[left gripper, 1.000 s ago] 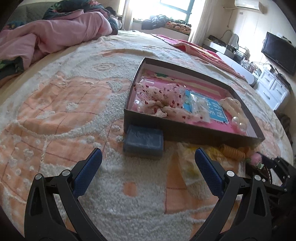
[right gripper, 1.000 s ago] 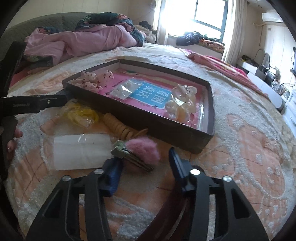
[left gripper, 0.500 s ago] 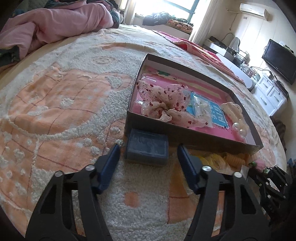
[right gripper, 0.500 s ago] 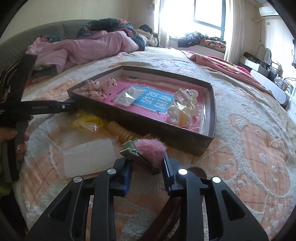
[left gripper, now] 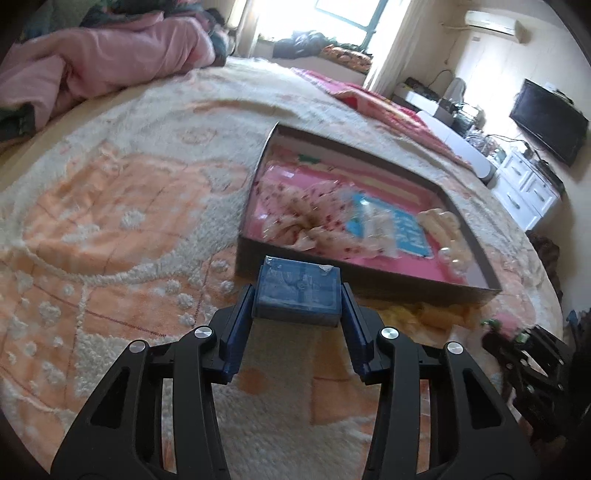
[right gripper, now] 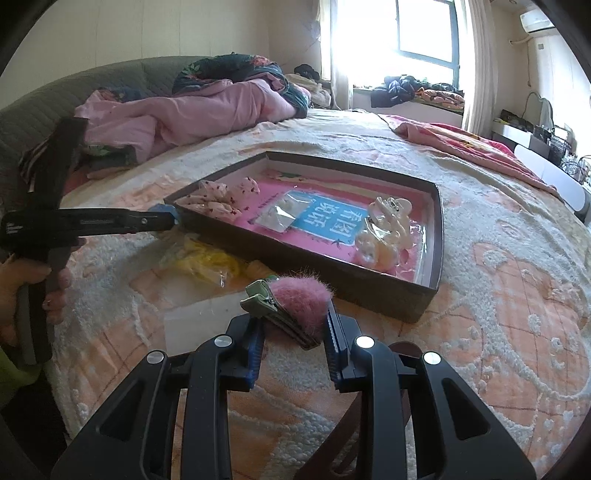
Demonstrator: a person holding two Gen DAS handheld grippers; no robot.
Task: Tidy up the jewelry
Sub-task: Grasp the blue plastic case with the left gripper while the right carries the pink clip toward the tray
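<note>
Left gripper (left gripper: 298,295): its closing fingers are clamped on a small blue box (left gripper: 298,291), held just before the near wall of the dark tray (left gripper: 369,286) on the bed (left gripper: 110,221). Right gripper (right gripper: 293,325): fingers closed on a pink fuzzy hair clip (right gripper: 295,304), beside the tray's near corner.

Window (right gripper: 424,33) glare, slight motion blur

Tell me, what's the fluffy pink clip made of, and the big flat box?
Pink clip: fuzzy fur-like puff, fine hairs sticking out, on a greenish, probably metal clip with a slight shine. Flat box: looks like cardboard, thin stiff dark matte walls, pale inside edges; its pink floor looks glossy.
</note>
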